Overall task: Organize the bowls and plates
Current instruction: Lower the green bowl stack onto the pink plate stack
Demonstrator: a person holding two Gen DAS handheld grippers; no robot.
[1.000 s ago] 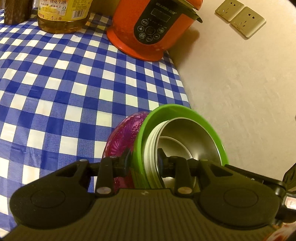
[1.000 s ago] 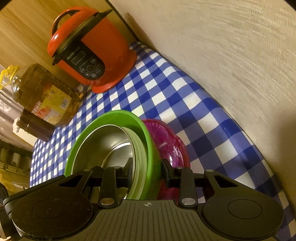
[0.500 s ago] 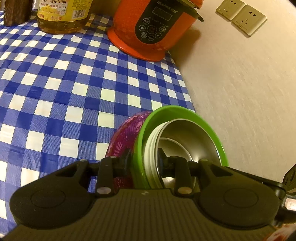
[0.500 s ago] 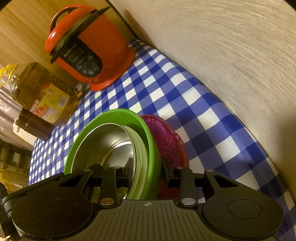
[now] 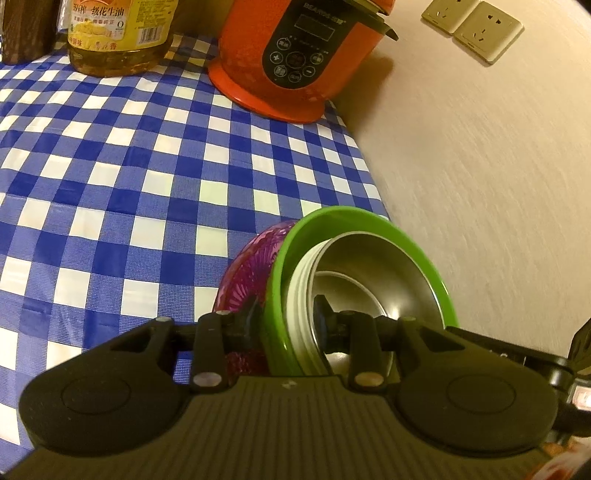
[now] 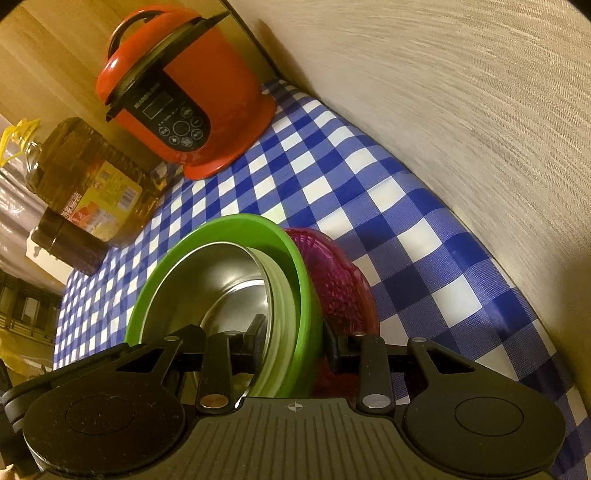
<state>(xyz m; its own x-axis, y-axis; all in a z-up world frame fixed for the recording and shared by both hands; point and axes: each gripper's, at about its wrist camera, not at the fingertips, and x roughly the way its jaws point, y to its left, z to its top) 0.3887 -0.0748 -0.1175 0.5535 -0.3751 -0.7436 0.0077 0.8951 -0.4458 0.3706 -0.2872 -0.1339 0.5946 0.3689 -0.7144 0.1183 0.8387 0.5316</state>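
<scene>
A nested stack of dishes is held above the table [image 5: 110, 155], which wears a blue-and-white check cloth, close to the beige wall [image 5: 480, 166]. The stack counts one green bowl [image 5: 354, 218], one steel bowl [image 5: 373, 266] seated inside it on a ribbed white rim, and one purple plate [image 5: 243, 277] against the green bowl's outer side; whether more pieces hide in the stack cannot be told. The left claw [image 5: 286, 321] is clamped on the stack's rim, one finger against the purple plate's side, the other inside the steel bowl. The right claw [image 6: 293, 336] grips the opposite rim the same way, its left finger inside the steel bowl [image 6: 221, 280] and its right finger between the green bowl [image 6: 258, 229] and the purple plate [image 6: 340, 288], so it pinches the two bowls' walls. The stack is tilted, its openings facing sideways in both views. At the table's far end stand one red cooker [image 5: 306, 55], one oil jug [image 5: 118, 33] with a yellow label, and one dark jar [image 6: 66, 243] beside the jug. Two sockets [image 5: 472, 29] sit on the wall
</scene>
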